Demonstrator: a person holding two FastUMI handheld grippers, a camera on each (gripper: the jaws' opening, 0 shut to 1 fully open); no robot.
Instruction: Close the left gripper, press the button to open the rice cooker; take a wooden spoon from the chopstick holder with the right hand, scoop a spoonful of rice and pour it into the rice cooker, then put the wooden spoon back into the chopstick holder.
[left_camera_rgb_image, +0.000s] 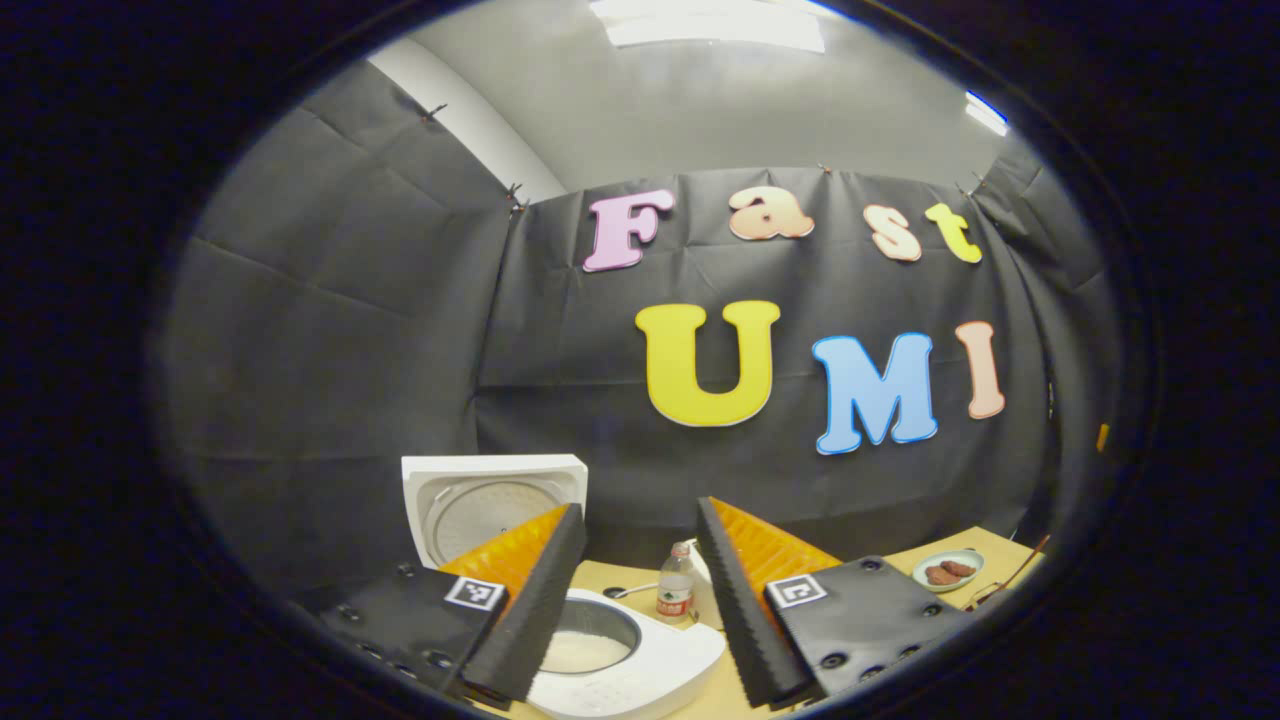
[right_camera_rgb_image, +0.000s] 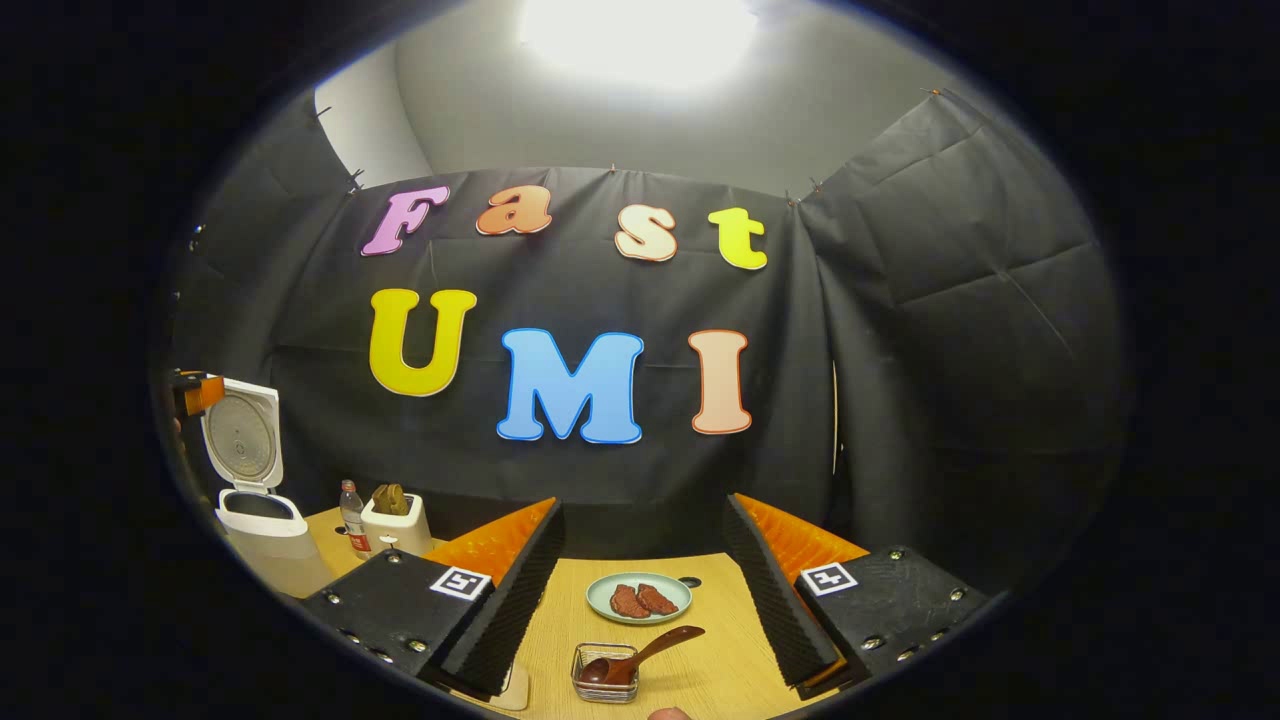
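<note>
Standing open at the bench's left end, the rice cooker (right_camera_rgb_image: 255, 500) has its lid tipped upright and rice pale in the pot, so the button press looks done. Both tools hang empty: the left gripper (left_camera_rgb_image: 640, 590) spread wide above the pot, the right gripper (right_camera_rgb_image: 640, 600) wide above the bench's near edge. Below it the wooden spoon (right_camera_rgb_image: 640, 655) leans in the small wire chopstick holder (right_camera_rgb_image: 605, 680), bowl down, handle slanting right. Light, stiff and smooth, it should be pinched mid-handle. The holder's near rim is cut off, and I cannot tell whether the pale block under the right gripper's left finger is the rice supply.
</note>
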